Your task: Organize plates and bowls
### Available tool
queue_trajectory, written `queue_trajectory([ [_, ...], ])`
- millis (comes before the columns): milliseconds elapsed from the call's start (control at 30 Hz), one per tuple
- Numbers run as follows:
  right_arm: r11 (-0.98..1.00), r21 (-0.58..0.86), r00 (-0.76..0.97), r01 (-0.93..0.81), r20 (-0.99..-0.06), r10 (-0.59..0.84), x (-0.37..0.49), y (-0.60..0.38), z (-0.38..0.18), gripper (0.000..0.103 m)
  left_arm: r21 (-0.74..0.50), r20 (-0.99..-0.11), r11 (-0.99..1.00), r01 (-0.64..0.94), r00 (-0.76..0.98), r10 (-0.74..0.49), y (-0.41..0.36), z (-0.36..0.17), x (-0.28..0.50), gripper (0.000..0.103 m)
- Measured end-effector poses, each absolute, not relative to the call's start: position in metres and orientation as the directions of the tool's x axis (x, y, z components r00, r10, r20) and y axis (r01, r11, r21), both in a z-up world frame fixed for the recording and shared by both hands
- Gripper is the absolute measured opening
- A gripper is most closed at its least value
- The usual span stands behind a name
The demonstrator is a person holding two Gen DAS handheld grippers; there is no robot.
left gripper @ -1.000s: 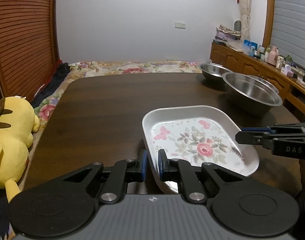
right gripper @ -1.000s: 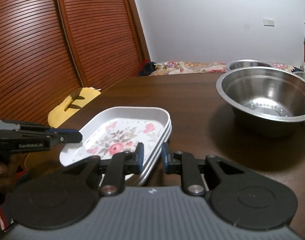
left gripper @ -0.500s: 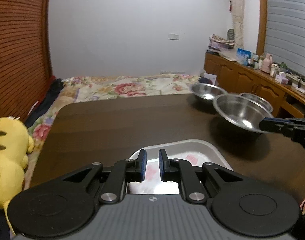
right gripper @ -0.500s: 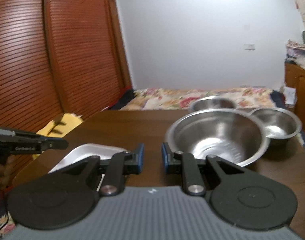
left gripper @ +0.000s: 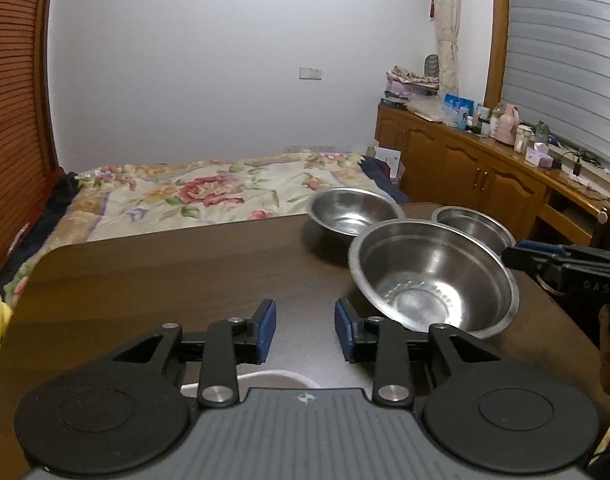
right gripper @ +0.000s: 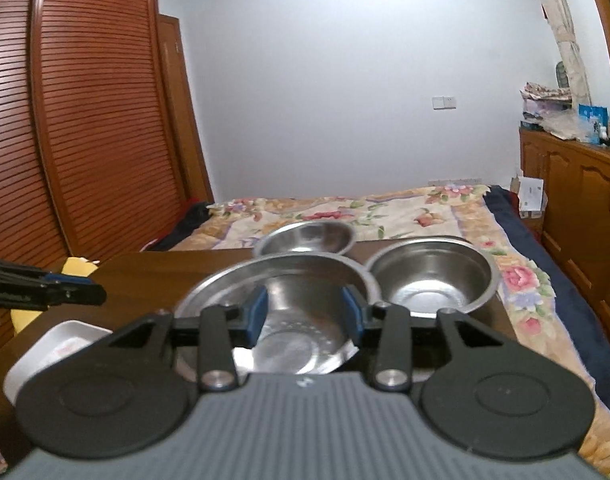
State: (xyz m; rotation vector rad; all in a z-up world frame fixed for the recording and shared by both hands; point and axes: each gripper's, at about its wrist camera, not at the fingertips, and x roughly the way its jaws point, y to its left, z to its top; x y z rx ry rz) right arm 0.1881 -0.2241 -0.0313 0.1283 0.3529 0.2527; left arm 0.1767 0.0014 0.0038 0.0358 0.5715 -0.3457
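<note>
Both grippers, left point(left gripper: 305, 330) and right point(right gripper: 305, 318), jaws spread and empty; right should straddle large bowl point(right gripper: 281, 308) rim squarely before nesting.

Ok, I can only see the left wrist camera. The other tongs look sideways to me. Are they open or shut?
Observer: Open. In the right wrist view the right tongs stand wide apart with nothing held between them.
Operator: What are they pointing at?
Observer: The biggest bowl. Its inside shows right between the two blue pads.
Operator: And the white tray? I only see a thin white bit under my tongs.
Observer: The white tray lies flat on the table's near left corner. In that picture it sits just under your left tongs, and nothing is gripping it.
</note>
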Motion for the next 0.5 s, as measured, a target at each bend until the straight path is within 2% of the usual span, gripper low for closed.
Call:
queue_trajectory([
  [133,0.955,0.201,0.901,-0.218,-0.334,0.276,0.198,-0.236,-0.041,0.042,-0.066,-0.546,0.941,0.332,0.777,-0.312,-0.017,-0.001,0.189,0.042],
  [500,0.936,0.257,0.881,-0.240,-0.346,0.321,0.207,-0.246,-0.055,0.044,-0.086,-0.573,0.940,0.331,0.755,-0.319,-0.042,-0.011,0.213,0.042],
])
